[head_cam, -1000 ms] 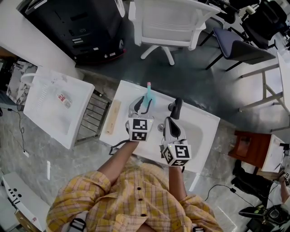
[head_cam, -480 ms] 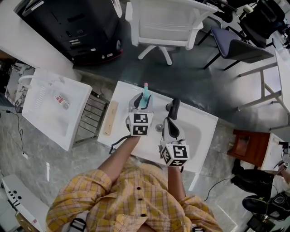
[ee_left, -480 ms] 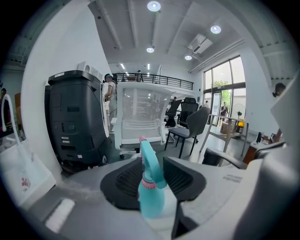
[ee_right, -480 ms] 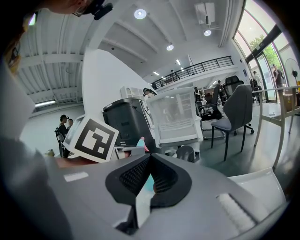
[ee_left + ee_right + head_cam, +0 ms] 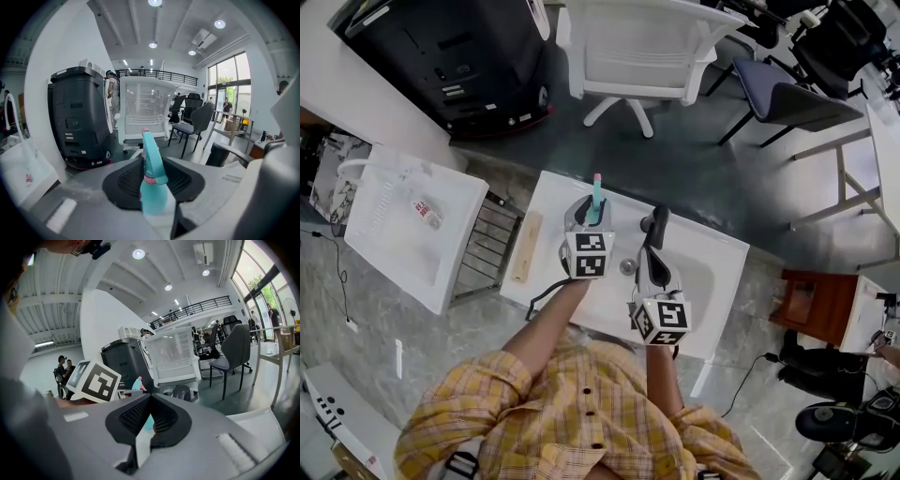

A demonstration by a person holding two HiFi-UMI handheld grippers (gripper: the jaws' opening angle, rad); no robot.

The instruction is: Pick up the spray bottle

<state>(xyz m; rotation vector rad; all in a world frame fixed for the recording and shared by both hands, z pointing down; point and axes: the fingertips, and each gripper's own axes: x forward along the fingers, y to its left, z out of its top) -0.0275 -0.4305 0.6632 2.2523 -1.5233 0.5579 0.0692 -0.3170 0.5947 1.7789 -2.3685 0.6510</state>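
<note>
Left gripper (image 5: 589,208) stands wide around the spray bottle (image 5: 152,187); its jaws have just been closing, the bottle is between the pads, and I see no press on it yet. Right gripper (image 5: 657,222) is beside it over the counter (image 5: 712,272), jaws drawn together, nothing held. The bottle stands on the counter near the far edge. Risk 1: the pads sit level with the slim neck as I read it, so closing there could let the bottle pivot or slip as I lift. Risk 2: one pad landing first would shove the bottle, and a tall thing on a small base tips easily, possibly off the far edge. Orientation: upright, long axis vertical, pink-tipped head on top; the nozzle seems to face away from me, toward the white chair (image 5: 647,47)
</note>
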